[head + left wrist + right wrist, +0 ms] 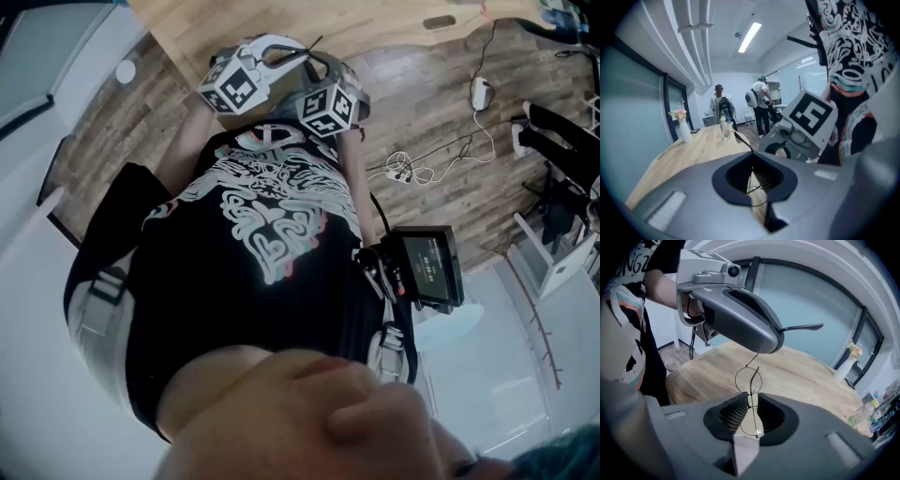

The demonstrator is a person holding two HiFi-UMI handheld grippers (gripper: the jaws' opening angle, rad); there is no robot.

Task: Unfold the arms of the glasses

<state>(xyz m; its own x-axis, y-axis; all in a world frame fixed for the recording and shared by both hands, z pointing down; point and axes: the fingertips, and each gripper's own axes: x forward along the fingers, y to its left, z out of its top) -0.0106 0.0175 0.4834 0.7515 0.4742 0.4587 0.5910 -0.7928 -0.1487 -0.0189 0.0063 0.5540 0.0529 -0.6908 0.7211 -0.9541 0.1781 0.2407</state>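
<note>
Light wooden surface (689, 154) with a white vase (685, 132) of flowers near its left edge. Dark plank floor (441, 202) with white cables (412, 171), frosted glass wall (811, 305), 1 ceiling strip light (750, 36) on, 2 people (759, 105) standing far off.

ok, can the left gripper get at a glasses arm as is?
Likely yes, it looks on one: the left gripper sits just above the glasses pinched in the right gripper, a thin arm running through its jaws.

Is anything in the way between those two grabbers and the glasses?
Nothing visible. The right gripper is shut on the glasses at the frame, and the left gripper above pinches one thin arm.
</note>
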